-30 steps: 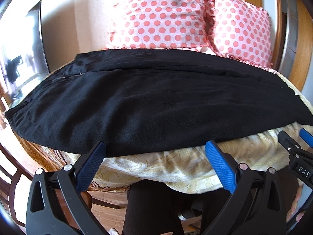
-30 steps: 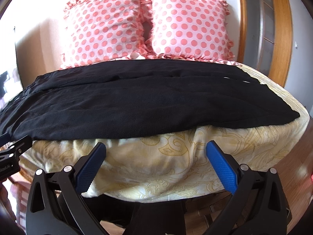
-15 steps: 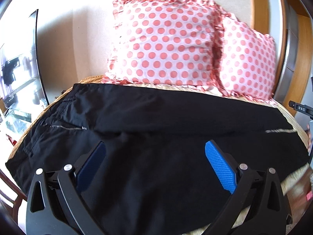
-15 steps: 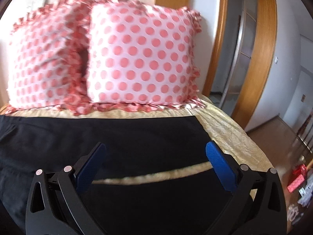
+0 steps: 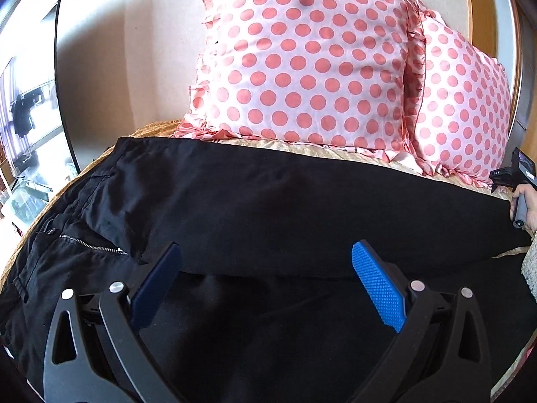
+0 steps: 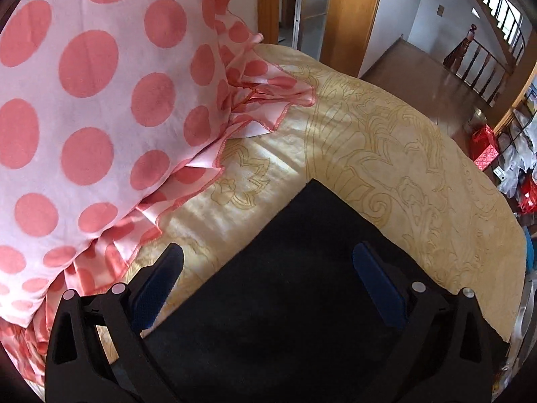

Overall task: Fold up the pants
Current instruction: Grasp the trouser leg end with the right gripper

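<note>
Two polka-dot pillows (image 5: 312, 63) are propped behind the black pants (image 5: 268, 201), which are spread across the yellow bedspread (image 6: 386, 141). The left gripper (image 5: 265, 285) and right gripper (image 6: 268, 285) are held wide apart, gripping nothing. Since a second ago, both have been carried from the bed's edge over the cloth.

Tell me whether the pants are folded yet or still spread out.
Spread out. The pants lie flat lengthwise across the bed, zipper exposed, both legs side by side; no fold shows.
</note>
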